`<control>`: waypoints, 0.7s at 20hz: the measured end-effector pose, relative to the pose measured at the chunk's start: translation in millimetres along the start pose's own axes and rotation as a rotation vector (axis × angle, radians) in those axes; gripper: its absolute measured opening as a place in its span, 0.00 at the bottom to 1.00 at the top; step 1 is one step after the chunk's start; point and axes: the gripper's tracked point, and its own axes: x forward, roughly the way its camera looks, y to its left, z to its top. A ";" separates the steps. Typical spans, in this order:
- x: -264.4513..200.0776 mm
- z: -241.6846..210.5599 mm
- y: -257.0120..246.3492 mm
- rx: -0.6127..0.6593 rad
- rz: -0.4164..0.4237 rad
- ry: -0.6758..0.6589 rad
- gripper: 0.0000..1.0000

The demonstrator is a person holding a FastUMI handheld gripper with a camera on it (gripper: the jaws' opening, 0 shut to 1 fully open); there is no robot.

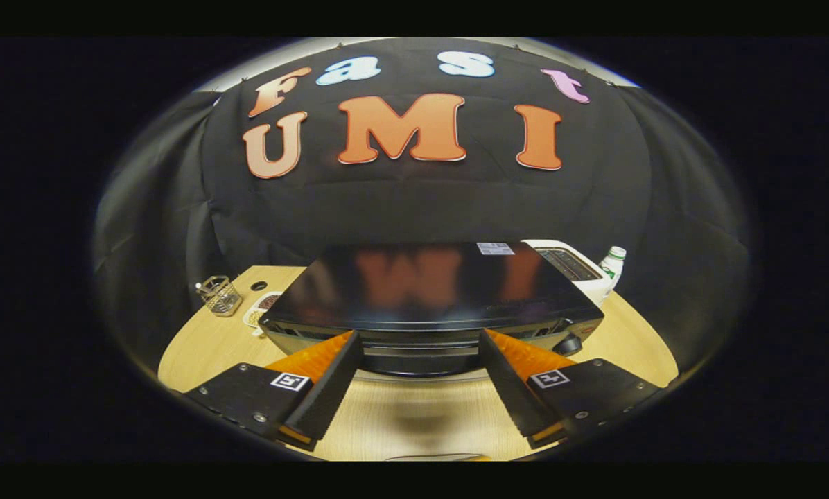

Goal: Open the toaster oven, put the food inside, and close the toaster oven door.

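Your claw (pixel 420 350) was spread wide and held nothing, its two fingers (pixel 331 378) reaching toward the front of the toaster oven (pixel 432 291), which sat on the wooden bench (pixel 414 423) just ahead of you. The tips stood level with the strip along the oven's front edge, though you couldn't tell whether they touched it. Behind the oven stood a white toaster (pixel 570 267) and a bottle (pixel 612 263); off to the left sat a small glass jar (pixel 220 294).

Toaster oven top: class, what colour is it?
Glossy black, best seen in the gripper view: the toaster oven sits just ahead of the open gripper.
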 end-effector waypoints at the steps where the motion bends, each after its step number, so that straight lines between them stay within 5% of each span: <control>1: -4.8 -3.3 -0.1 0.000 0.001 0.000 1.00; 14: -63.1 -89.3 -3.6 -0.001 -0.011 0.061 0.99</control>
